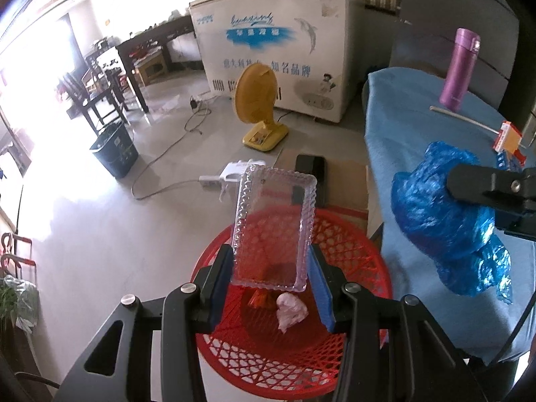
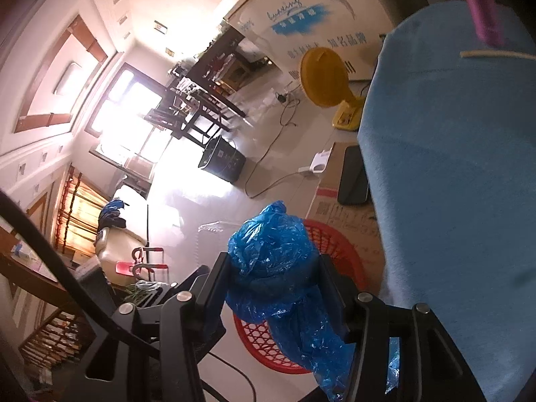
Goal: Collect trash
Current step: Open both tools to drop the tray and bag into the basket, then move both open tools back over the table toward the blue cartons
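Left gripper (image 1: 271, 288), fingers closed on the long edges of a clear plastic tray (image 1: 273, 227), held tilted above the red basket (image 1: 365, 264) at 6 o'clock; crumpled paper (image 1: 290, 311) already lies inside; right gripper (image 2: 273, 288), fingers clamped on a crumpled blue plastic bag (image 2: 274, 264), at 3 o'clock in the left view, beside the blue-covered desk (image 1: 402, 117). Tray: probably light, stiff, slippery, best pinched at its beaded rims; bag: soft, weightless, graspable anywhere.
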A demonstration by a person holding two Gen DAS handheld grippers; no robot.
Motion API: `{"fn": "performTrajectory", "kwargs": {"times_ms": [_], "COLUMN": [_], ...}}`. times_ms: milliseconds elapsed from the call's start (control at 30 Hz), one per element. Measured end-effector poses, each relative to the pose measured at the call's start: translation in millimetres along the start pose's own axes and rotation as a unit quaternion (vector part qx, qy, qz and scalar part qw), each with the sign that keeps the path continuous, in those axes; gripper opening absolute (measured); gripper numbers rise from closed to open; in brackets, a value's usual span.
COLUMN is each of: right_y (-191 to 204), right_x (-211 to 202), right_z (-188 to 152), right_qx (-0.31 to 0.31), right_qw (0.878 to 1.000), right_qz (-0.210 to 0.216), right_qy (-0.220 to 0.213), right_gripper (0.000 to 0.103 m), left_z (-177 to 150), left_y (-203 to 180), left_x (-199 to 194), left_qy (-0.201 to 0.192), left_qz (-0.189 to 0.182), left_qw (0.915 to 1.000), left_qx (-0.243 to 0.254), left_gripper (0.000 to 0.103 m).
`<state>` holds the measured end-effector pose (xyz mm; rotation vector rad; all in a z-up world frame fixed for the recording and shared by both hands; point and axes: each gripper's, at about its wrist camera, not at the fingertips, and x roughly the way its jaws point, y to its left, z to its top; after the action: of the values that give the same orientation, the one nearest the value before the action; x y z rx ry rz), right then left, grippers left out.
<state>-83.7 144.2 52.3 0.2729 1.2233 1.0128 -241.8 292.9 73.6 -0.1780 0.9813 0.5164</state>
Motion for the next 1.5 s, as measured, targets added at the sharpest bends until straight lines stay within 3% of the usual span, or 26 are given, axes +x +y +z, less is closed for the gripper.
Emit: {"fn": "performTrajectory", "kwargs": {"times_ms": [367, 600, 1167, 1500], "right_y": [-1, -9, -22, -54], "right_x": [36, 37, 15, -32], "right_z": [-9, -12, -18, -17], "right_qx": [0.023, 0.046, 0.049, 0.080], "right_qw": [0.999, 0.998, 0.999, 0.996], "right_qz": [0.013, 0.028, 0.004, 0.005], "right_qy": [0.032, 0.034, 0.011, -0.041], "right_gripper": [0.058, 0.068, 0.068, 0.068], "left_z": [-25, -28, -28, -21], "left_y": [25, 30, 21, -15], "left_x": [18, 17, 14, 4], "left_qy": [0.046, 0.047, 0.046, 0.041], "left_qz": [-0.028, -0.039, -0.045, -0.050], "left_qw": [0.9982, 0.9977, 0.9978, 0.9977], "left_qx": [-0.027, -0.030, -0.016, 0.023], "left_gripper": [0.050, 0.051, 0.054, 0.056]}}
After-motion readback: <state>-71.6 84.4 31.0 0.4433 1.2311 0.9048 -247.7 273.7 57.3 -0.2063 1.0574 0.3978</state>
